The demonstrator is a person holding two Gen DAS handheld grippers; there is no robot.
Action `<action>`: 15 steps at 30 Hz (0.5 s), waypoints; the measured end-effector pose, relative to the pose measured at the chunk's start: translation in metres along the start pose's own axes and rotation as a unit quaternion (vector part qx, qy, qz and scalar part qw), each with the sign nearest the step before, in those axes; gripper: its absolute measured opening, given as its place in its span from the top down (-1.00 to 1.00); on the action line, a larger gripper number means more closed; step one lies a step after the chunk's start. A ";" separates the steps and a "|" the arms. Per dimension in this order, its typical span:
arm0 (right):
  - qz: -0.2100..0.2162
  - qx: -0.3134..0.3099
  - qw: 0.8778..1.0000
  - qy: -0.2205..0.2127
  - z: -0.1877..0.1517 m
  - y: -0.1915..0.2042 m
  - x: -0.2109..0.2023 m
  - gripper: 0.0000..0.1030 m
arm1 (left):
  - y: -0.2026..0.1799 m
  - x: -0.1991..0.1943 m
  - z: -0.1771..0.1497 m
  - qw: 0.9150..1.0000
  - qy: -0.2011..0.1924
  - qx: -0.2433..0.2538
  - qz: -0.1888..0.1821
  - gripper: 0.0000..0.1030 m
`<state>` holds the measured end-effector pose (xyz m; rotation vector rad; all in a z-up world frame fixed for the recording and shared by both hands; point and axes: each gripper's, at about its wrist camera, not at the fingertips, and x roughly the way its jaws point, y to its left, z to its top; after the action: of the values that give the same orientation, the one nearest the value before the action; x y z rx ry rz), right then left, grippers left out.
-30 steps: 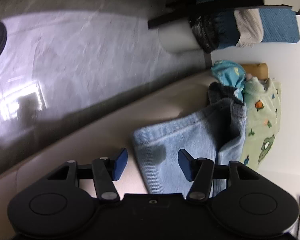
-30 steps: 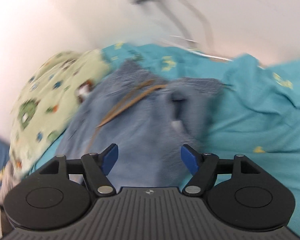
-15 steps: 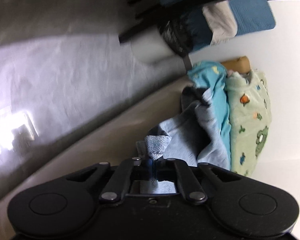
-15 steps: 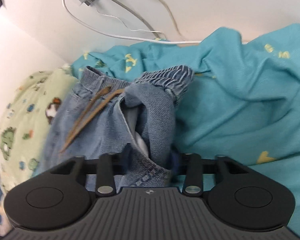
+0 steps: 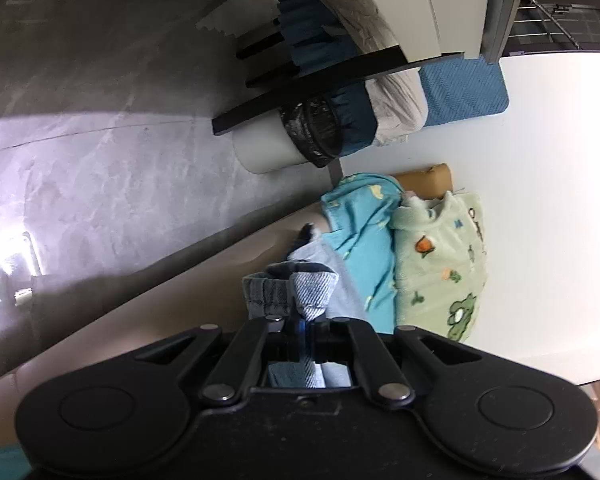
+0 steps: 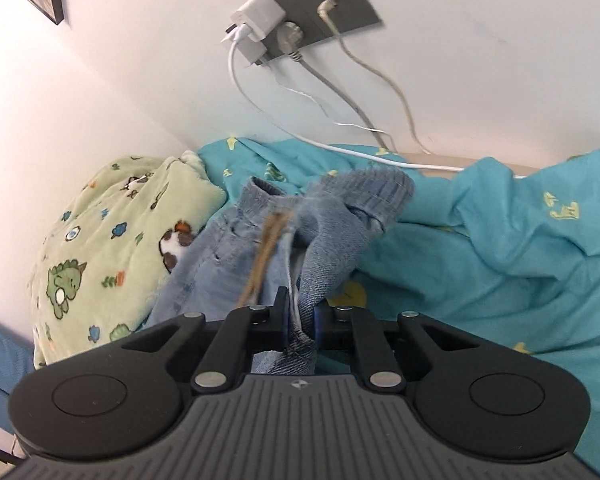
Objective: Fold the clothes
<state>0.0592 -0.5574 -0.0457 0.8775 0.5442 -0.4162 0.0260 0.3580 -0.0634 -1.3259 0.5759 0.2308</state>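
Between both grippers, jeans [image 6: 236, 264] stretched lengthwise

One jeans [image 6: 332, 236], two blankets [image 6: 500, 248], three cables [image 6: 340, 92]

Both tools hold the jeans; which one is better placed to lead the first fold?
Probably right: the right tool grips the jeans near the waistband, with most denim visible ahead. The left tool pinches only a small hem.

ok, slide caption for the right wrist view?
Right tool shut on light-blue denim jeans, lifted over teal bedsheet.
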 end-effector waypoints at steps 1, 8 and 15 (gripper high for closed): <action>-0.003 -0.006 1.000 -0.002 0.003 0.011 0.003 0.80 | -0.009 0.006 0.003 1.000 -0.001 0.003 0.001 0.97; -0.019 -0.064 0.994 -0.081 0.019 0.103 0.044 0.81 | -0.062 0.080 0.032 1.000 -0.004 0.004 0.017 0.97; -0.065 -0.110 0.982 -0.141 0.021 0.169 0.145 0.83 | -0.089 0.193 0.056 0.999 -0.007 0.032 0.038 0.96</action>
<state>0.2716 -0.4946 -0.0200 0.5598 0.3773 -0.5773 0.2448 0.3587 -0.0813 -1.2414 0.6187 0.2820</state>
